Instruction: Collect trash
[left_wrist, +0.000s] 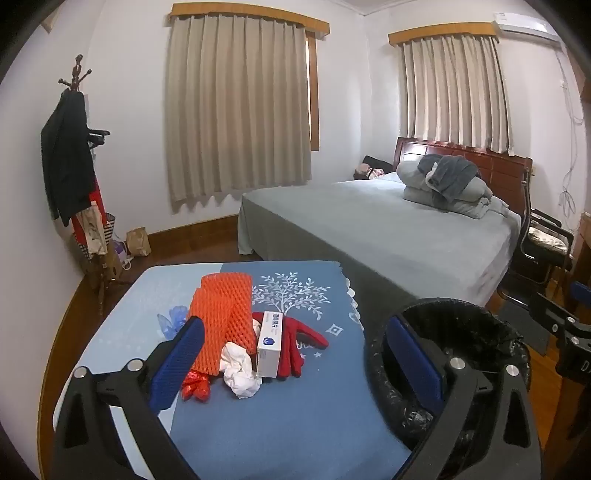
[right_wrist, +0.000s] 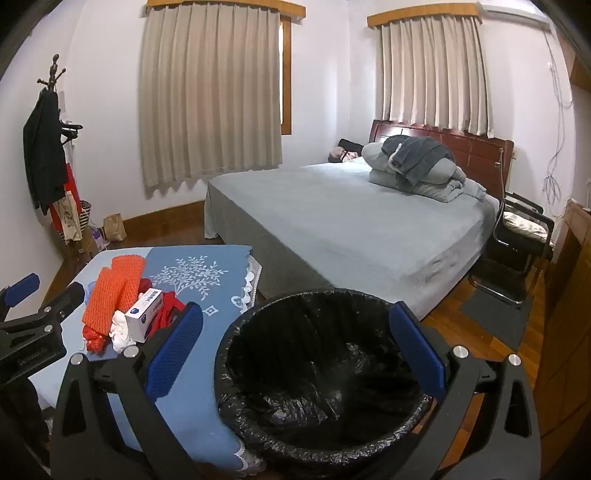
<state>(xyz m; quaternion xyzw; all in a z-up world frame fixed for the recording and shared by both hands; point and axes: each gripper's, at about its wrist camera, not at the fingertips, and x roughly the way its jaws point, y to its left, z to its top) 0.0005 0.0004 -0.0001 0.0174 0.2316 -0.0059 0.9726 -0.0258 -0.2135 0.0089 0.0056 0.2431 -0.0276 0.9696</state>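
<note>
A pile of trash lies on the blue tablecloth (left_wrist: 295, 406): orange foam netting (left_wrist: 221, 317), a white box (left_wrist: 270, 343), crumpled white paper (left_wrist: 240, 373), red gloves (left_wrist: 299, 343), a red wrapper (left_wrist: 195, 386) and a blue plastic scrap (left_wrist: 171, 319). The pile also shows in the right wrist view (right_wrist: 122, 302). A black-lined trash bin (right_wrist: 325, 373) stands to the table's right. My left gripper (left_wrist: 299, 358) is open and empty above the table, just short of the pile. My right gripper (right_wrist: 299, 347) is open and empty over the bin.
A bed (left_wrist: 388, 229) with grey sheets and folded bedding stands behind the table. A coat rack (left_wrist: 74, 177) with clothes is at the left wall, bags on the floor beside it. A black chair (right_wrist: 517, 243) and a wooden cabinet (right_wrist: 569, 295) are at the right.
</note>
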